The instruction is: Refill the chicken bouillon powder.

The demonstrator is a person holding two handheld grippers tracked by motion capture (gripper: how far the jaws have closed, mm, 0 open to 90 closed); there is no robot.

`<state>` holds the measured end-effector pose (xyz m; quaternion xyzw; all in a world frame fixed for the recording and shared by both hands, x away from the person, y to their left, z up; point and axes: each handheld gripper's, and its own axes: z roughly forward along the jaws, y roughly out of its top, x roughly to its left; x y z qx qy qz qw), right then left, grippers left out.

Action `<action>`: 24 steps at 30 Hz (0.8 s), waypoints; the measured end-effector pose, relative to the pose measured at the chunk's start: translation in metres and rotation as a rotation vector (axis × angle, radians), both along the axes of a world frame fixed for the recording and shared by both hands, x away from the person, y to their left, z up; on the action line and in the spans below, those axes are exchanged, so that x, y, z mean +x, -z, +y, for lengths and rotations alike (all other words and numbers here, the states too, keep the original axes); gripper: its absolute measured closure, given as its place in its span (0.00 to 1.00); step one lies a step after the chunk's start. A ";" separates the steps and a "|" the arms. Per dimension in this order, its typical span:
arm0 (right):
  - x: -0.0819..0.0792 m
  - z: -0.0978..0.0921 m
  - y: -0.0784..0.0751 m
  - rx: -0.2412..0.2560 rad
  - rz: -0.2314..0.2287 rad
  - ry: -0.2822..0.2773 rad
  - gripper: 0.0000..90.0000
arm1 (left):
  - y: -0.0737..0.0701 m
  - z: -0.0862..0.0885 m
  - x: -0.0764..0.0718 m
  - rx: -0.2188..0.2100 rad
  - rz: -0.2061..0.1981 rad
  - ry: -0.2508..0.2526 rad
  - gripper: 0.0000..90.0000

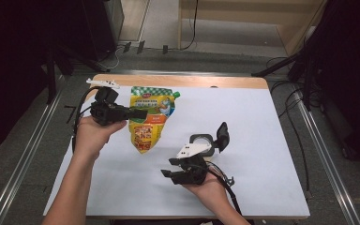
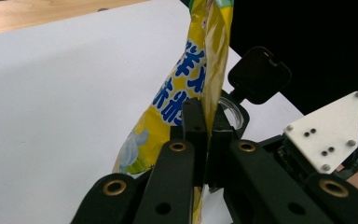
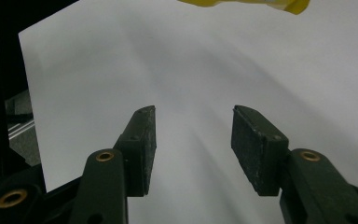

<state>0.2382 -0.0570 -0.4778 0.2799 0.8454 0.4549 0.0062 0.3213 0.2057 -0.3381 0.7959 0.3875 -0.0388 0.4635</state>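
- My left gripper (image 1: pixel 138 114) pinches the yellow sauce pouch (image 1: pixel 149 119) by its edge, holding it hanging above the white table sheet (image 1: pixel 262 140).
- My right gripper (image 1: pixel 169 168), jaws spread and empty, waits near the open glass jar (image 1: pixel 200 139).
- Likely next: bring the pouch to the jar.

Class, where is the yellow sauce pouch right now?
In the high view the yellow sauce pouch hangs at table's left-centre, clamped by the left gripper.

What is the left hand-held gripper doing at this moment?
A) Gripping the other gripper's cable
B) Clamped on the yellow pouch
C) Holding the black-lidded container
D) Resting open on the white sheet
B: in the left gripper view the left hand-held gripper has its jaws pressed together on the edge of the yellow pouch.
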 end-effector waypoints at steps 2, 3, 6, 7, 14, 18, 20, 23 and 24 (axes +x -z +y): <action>0.000 0.003 0.001 -0.004 -0.007 -0.007 0.58 | -0.001 -0.002 -0.003 0.002 0.002 0.003 1.00; 0.000 0.004 0.002 -0.003 -0.014 -0.011 0.58 | -0.002 -0.003 -0.005 -0.002 0.004 0.012 1.00; 0.001 0.007 0.004 -0.002 -0.018 -0.009 0.58 | -0.004 -0.006 -0.010 -0.003 0.008 0.022 1.00; 0.001 0.009 0.004 0.001 -0.020 -0.006 0.58 | -0.005 -0.007 -0.012 -0.002 0.008 0.023 1.00; 0.005 0.019 0.008 0.007 -0.036 0.011 0.63 | -0.010 -0.013 -0.028 -0.004 0.014 0.046 1.00; 0.005 0.022 0.011 0.019 -0.045 0.034 0.68 | -0.013 -0.015 -0.036 -0.028 0.031 0.067 1.00; 0.005 0.021 0.013 0.027 -0.062 0.049 0.69 | -0.015 -0.016 -0.038 -0.040 0.046 0.073 1.00; 0.005 0.019 0.015 0.056 -0.073 0.088 0.70 | -0.016 -0.017 -0.040 -0.060 0.064 0.081 1.00; 0.006 0.019 0.015 0.063 -0.074 0.096 0.70 | -0.016 -0.018 -0.042 -0.065 0.069 0.077 1.00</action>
